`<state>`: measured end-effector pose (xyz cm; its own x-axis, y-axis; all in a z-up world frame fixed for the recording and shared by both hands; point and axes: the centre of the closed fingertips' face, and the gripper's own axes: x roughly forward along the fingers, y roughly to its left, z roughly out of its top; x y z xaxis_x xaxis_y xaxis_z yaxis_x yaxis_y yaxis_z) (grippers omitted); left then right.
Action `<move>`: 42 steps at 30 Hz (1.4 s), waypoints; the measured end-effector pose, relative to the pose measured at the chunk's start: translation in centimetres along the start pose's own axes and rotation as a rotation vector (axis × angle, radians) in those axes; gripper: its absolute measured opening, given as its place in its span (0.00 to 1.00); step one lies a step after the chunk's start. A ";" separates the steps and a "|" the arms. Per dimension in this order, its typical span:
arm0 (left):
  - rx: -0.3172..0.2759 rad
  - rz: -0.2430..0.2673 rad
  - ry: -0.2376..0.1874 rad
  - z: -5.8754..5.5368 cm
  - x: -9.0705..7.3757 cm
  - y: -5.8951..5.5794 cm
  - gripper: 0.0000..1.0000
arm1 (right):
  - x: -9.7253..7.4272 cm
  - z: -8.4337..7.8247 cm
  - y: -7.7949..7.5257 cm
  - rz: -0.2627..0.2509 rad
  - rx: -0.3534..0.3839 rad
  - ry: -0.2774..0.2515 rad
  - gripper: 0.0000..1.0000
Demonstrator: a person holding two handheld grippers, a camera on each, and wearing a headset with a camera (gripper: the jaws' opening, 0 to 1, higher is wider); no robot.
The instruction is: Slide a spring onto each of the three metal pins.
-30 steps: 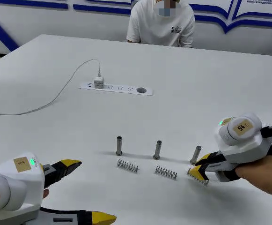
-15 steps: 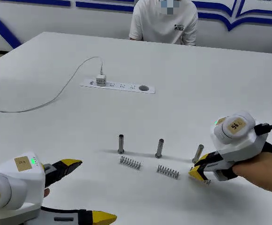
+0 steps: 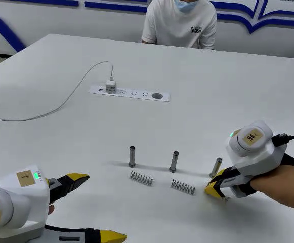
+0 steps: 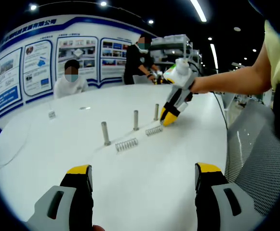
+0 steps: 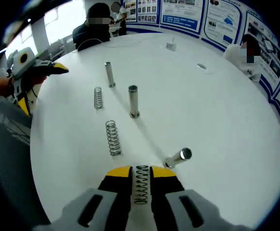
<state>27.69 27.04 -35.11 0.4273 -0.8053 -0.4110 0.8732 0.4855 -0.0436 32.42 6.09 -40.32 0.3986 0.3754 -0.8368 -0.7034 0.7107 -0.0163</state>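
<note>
Three pins, three springs: one spring in the right jaws

Three metal pins stand upright in a row at lower centre of the head view: left pin [image 3: 132,156], middle pin [image 3: 174,161], right pin [image 3: 216,167]. All three are bare.

Three springs counted. The left spring [image 3: 141,178] and middle spring [image 3: 182,187] lie flat on the white table [image 3: 227,91], each just below its pin and apart from it. The third spring [image 5: 140,185] sits lengthwise between the jaws of the right gripper [image 5: 140,172], which are clenched close on either side of it, at bottom centre of the right gripper view. The right pin is just to its upper right.

Left gripper [image 3: 96,206] is in the lower left corner, jaws spread wide and holding nothing, well apart from the pins.

A power strip [image 3: 129,93] lies upper centre with one white plug [image 3: 111,86] in it, and its cable [image 3: 60,104] trails off left. One person [image 3: 179,23] sits at the top edge.
</note>
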 end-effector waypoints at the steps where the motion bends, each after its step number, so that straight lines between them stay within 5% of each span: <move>1: 0.001 0.000 0.001 0.0 0.0 0.0 0.89 | 0.0 0.0 0.0 0.002 0.001 0.002 0.16; 42: 0.000 0.003 -0.009 0.1 0.0 0.0 0.89 | -0.7 0.6 0.2 -0.002 -0.004 -0.008 0.12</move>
<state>27.74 27.01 -34.98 0.4316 -0.8069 -0.4033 0.8720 0.4877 -0.0425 32.31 6.33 -39.37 0.4049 0.3790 -0.8321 -0.7052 0.7087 -0.0203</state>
